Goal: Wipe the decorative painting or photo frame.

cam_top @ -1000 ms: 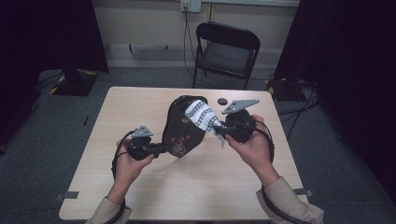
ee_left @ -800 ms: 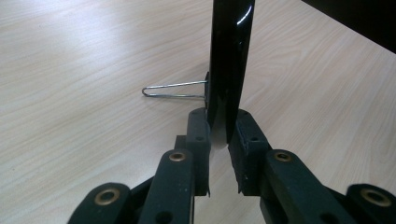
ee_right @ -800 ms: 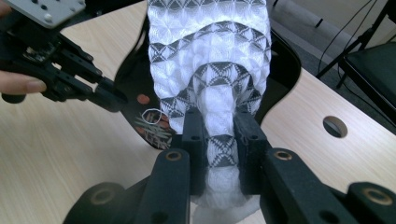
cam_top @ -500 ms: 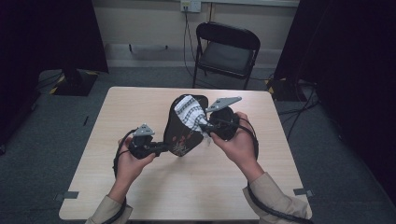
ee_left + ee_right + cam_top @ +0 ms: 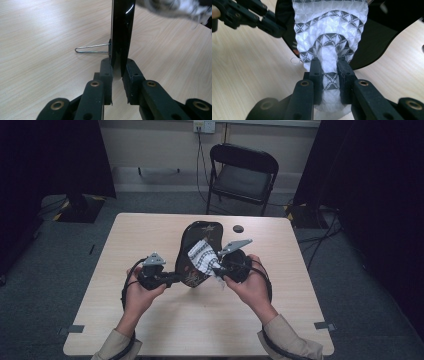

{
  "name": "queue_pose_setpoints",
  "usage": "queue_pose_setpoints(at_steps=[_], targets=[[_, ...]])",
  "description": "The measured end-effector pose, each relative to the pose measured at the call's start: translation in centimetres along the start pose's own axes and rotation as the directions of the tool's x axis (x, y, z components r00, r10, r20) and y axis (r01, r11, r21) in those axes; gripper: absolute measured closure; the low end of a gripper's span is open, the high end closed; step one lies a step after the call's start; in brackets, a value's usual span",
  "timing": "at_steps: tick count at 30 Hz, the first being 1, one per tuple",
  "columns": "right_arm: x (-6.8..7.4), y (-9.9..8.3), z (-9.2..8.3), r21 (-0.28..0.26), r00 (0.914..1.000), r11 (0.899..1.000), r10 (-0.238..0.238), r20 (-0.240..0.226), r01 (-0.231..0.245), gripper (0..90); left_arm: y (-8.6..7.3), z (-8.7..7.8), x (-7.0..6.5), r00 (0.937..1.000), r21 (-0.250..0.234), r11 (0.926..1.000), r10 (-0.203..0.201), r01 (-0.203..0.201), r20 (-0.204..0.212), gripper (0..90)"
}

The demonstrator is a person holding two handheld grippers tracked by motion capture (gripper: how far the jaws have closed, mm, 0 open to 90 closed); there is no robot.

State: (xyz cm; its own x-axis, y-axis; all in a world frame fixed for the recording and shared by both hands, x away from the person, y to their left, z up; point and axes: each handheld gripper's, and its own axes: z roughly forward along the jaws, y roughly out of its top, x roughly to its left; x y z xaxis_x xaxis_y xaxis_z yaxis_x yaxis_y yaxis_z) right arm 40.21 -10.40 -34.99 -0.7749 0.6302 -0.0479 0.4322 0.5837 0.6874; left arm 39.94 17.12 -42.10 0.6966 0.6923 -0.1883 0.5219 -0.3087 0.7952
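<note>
I hold a black shiny plate (image 5: 197, 251) up on its edge, just above the table (image 5: 150, 235), near the middle. My left claw (image 5: 172, 279) is clamped tight on the low rim of it. In the left gripper view the plate (image 5: 121, 32) stands thin and tall btwn my two jaws, w/ a thin wire clip (image 5: 92, 48) sticking out behind it.

My right claw (image 5: 219, 268) is pinched shut on a white cloth (image 5: 202, 257) w/ dark zigzag marks. In the right gripper view the cloth (image 5: 329, 37) fans out from my jaws and lies right on the plate's face.

So the plate is just in front of the right claw, long way pointing away from me. I think the next rub should go along that long way, w/ the left claw holding steady.
</note>
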Motion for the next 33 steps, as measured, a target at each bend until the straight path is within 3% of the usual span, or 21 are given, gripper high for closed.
queue_pose_setpoints(at_steps=[22,33], targets=[[0.4,-4.8,4.6,0.086,0.9971,0.995,0.062,-0.045,-0.058,77.3,0.0,0.0,-0.1,1.0000,-0.001,1.0000,0.003,-0.003,0.002,78.7],[0.9,-7.6,6.8,0.176,0.9951,0.983,0.069,-0.071,-0.055,77.1,0.0,0.0,0.0,1.0000,-0.002,1.0000,0.001,-0.001,0.001,78.7]])
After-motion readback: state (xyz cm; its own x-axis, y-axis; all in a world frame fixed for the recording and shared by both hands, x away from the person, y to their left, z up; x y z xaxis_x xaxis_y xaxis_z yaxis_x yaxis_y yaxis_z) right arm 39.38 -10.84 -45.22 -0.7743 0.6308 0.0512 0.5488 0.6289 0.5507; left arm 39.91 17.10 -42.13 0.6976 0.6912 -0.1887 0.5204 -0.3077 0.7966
